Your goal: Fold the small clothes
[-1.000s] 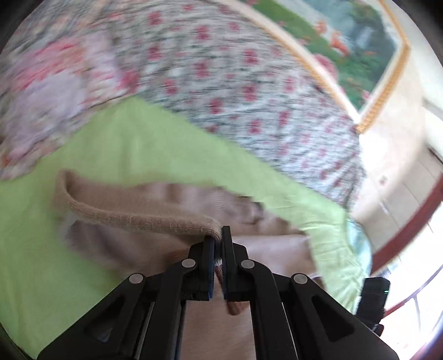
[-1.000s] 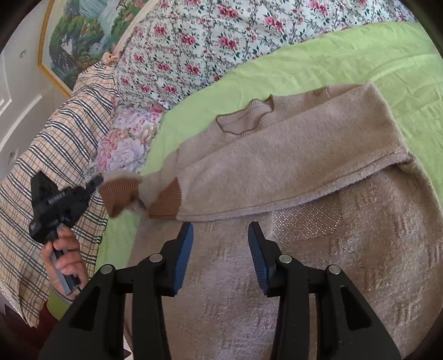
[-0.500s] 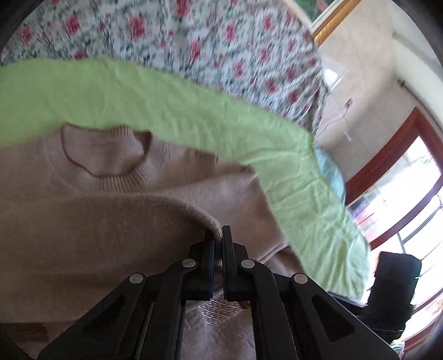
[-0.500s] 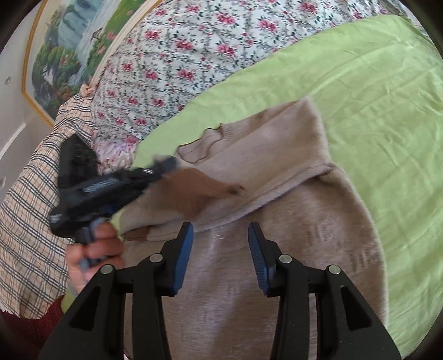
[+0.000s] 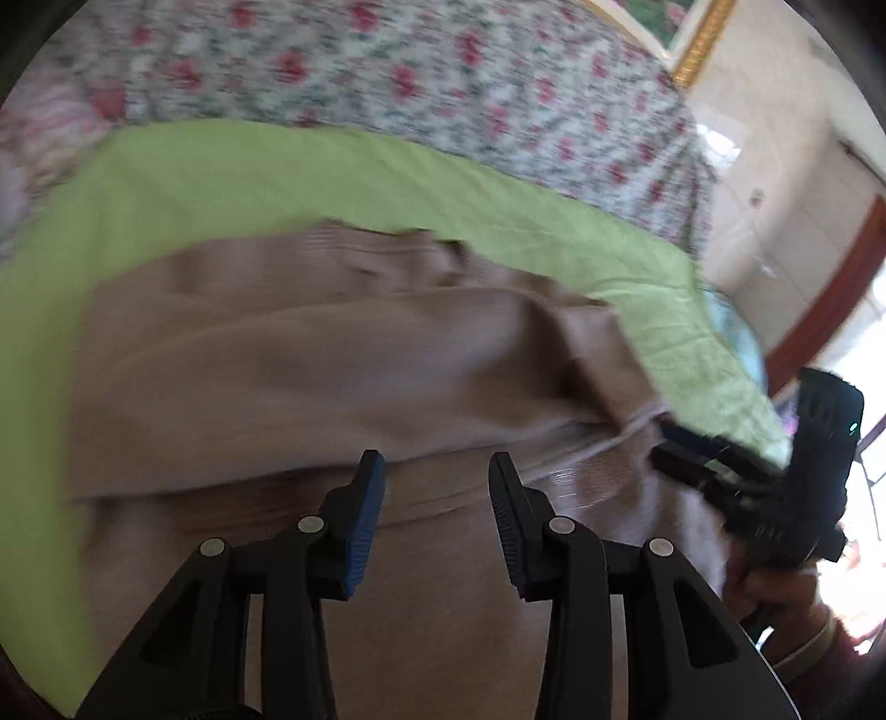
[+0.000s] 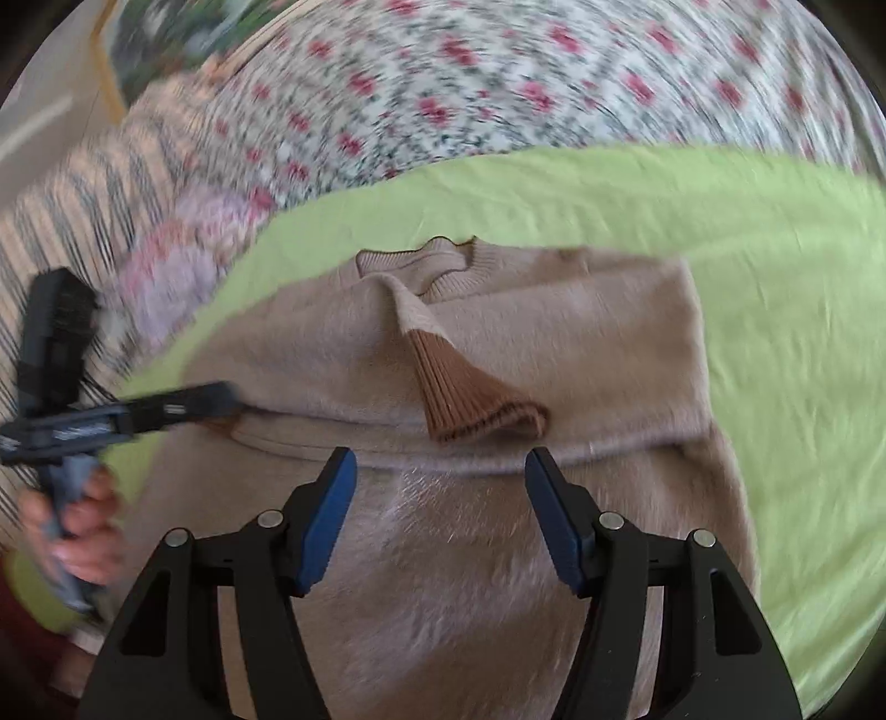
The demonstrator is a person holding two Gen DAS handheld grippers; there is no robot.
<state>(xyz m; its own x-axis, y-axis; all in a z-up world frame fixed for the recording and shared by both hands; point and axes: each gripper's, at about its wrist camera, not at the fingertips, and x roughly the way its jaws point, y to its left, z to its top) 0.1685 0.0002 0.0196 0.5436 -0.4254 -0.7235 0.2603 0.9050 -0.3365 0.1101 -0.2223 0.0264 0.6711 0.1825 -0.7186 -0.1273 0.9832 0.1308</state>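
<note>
A beige knitted sweater (image 6: 581, 343) lies flat on a lime green sheet (image 6: 775, 266), both sleeves folded across its chest. One sleeve's brown ribbed cuff (image 6: 470, 399) rests on top near the middle. My left gripper (image 5: 436, 487) hovers over the sweater (image 5: 332, 365), its jaws opening with nothing between them. My right gripper (image 6: 440, 476) hangs just below the cuff, its jaws also opening and empty. Each gripper shows in the other's view: the left gripper (image 6: 221, 396) at the left edge of the sweater, the right gripper (image 5: 670, 448) at the right. Both views are blurred.
A floral bedspread (image 6: 498, 83) covers the far side of the bed, with a plaid blanket (image 6: 72, 221) and a floral pillow (image 6: 183, 266) at the left. A framed painting (image 5: 681, 33) hangs on the wall. A window and wooden frame (image 5: 819, 310) lie to the right.
My left gripper carried the sleeve across the sweater, let it go and opened. The cuff now lies on the chest. My right gripper opened wider and tilted.
</note>
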